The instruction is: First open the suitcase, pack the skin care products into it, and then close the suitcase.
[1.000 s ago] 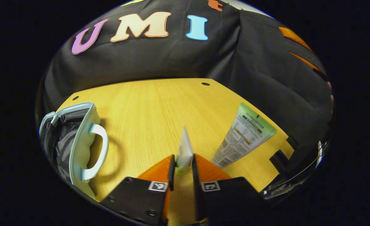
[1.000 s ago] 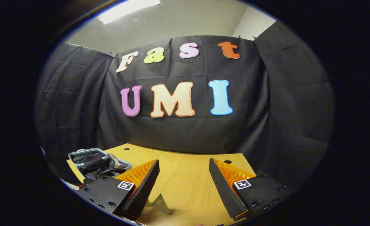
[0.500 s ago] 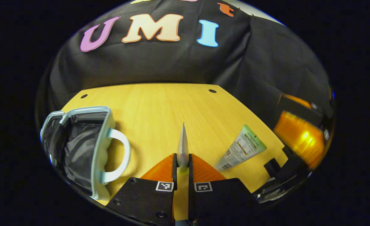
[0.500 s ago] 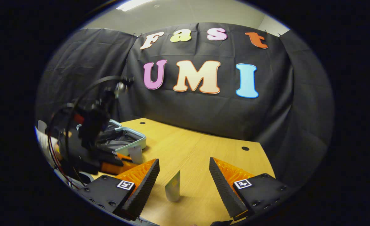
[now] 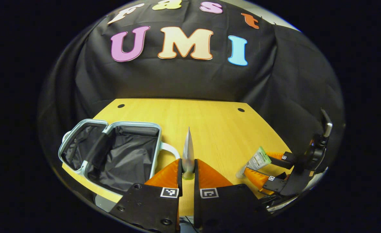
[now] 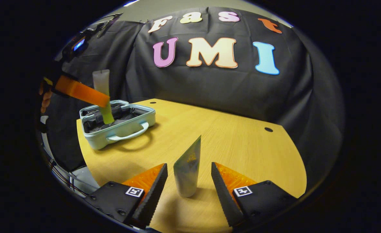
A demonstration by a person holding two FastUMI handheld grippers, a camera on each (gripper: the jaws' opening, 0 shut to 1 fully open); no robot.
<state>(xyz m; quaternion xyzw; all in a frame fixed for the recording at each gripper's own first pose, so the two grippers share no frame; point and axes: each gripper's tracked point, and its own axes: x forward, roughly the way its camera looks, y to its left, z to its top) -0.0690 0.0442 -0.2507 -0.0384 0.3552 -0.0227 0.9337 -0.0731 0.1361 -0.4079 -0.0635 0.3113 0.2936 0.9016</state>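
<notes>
My left gripper [image 5: 188,162] is shut on a pale tube [image 5: 188,149] with a green cap, seen edge-on. In the right gripper view that tube [image 6: 101,84] hangs upright above the open pale blue suitcase [image 6: 119,124], clamped in the left gripper [image 6: 103,103]. The suitcase [image 5: 113,152] lies open at the table's left with a dark lining. My right gripper [image 6: 189,165] is open, one finger on each side of a second tube [image 6: 188,170] on the table, with gaps both sides. In the left gripper view this green-topped tube [image 5: 256,160] lies within the right gripper [image 5: 262,165].
The wooden table [image 6: 242,145] has bare room between the suitcase and the second tube. A hand [image 6: 45,97] holds the left gripper at the far left. Cables hang below the table's near edge [image 6: 64,174].
The left gripper has lifted its tube and moved over toward the open suitcase. The right gripper has come down and forward so that the second tube now lies between its open fingers.
</notes>
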